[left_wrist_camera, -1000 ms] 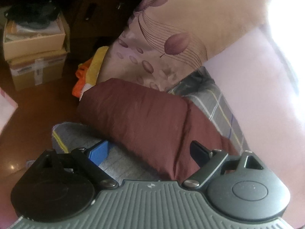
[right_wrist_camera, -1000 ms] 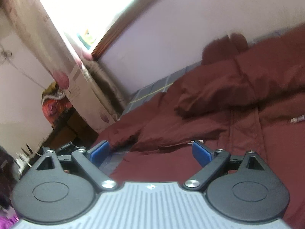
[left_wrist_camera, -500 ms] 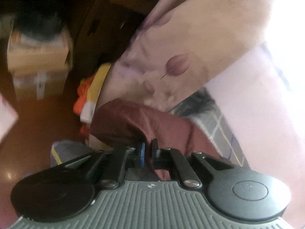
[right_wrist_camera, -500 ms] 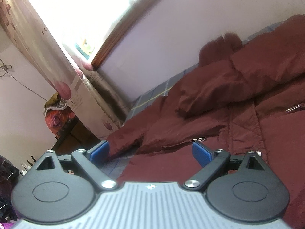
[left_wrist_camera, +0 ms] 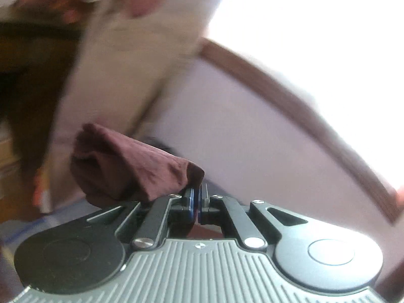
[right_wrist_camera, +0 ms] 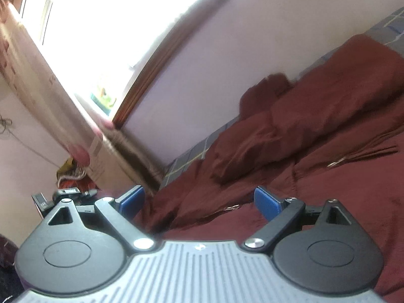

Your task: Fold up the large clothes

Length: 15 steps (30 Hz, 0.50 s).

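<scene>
Jaws of left gripper (left_wrist_camera: 196, 197) pinch a maroon jacket sleeve (left_wrist_camera: 131, 166), lifted clear of the checked bedsheet (right_wrist_camera: 186, 161). Right gripper (right_wrist_camera: 199, 202) spread, empty, just above the jacket (right_wrist_camera: 315, 131) body on the sheet. Risk: thin bite slips, sleeve drops unfolded.

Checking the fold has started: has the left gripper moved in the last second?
Yes. The left gripper, shut on the maroon sleeve, has risen: the floor and boxes dropped out of view, and the window frame now shows.

Maroon garment (right_wrist_camera: 328, 126), grey plaid bedsheet (right_wrist_camera: 186, 161), blue gripper pads (right_wrist_camera: 265, 202), lilac wall (right_wrist_camera: 214, 63).
</scene>
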Each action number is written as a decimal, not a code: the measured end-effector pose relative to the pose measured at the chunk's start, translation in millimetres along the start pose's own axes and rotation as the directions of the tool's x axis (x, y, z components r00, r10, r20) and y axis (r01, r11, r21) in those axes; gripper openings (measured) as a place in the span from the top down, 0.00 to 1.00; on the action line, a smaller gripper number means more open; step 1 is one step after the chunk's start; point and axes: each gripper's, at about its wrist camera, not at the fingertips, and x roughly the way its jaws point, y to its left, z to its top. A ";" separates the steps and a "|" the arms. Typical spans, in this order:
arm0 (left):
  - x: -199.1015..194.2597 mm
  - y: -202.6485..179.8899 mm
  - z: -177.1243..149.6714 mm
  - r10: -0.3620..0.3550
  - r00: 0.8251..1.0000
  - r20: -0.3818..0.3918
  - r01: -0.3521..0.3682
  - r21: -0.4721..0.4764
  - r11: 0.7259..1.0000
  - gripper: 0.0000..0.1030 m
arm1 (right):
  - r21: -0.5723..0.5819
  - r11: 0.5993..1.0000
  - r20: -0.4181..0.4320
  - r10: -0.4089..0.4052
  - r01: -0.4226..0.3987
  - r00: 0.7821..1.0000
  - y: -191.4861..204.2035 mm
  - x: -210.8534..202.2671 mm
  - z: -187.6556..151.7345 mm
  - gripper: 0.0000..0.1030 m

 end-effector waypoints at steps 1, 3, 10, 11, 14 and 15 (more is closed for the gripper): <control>2.4 -22.1 -3.8 -0.036 0.999 -0.011 0.037 0.031 0.999 1.00 | 0.003 1.000 0.009 -0.001 0.001 1.000 -2.6 -3.7 0.4 0.08; 8.7 -63.9 -14.3 -0.105 0.993 -0.045 0.108 0.068 0.992 1.00 | 0.011 1.000 0.028 -0.004 0.004 1.000 -8.0 -12.3 1.8 0.08; 34.8 -203.1 -80.8 -0.332 0.921 -0.203 0.371 0.200 0.907 1.00 | 0.057 0.998 0.088 -0.030 0.025 0.996 -31.7 -39.9 5.4 0.08; 36.3 -218.9 -91.4 -0.351 0.910 -0.222 0.397 0.217 0.892 1.00 | 0.065 0.998 0.093 -0.032 0.026 0.995 -35.8 -43.1 5.7 0.08; 37.3 -245.4 -113.9 -0.428 0.866 -0.258 0.483 0.213 0.849 1.00 | 0.087 0.996 0.112 -0.045 0.035 0.993 -44.5 -53.3 6.6 0.08; 37.1 -246.9 -118.8 -0.431 0.865 -0.256 0.486 0.218 0.846 1.00 | 0.089 0.995 0.112 -0.052 0.042 0.992 -47.1 -56.0 7.3 0.08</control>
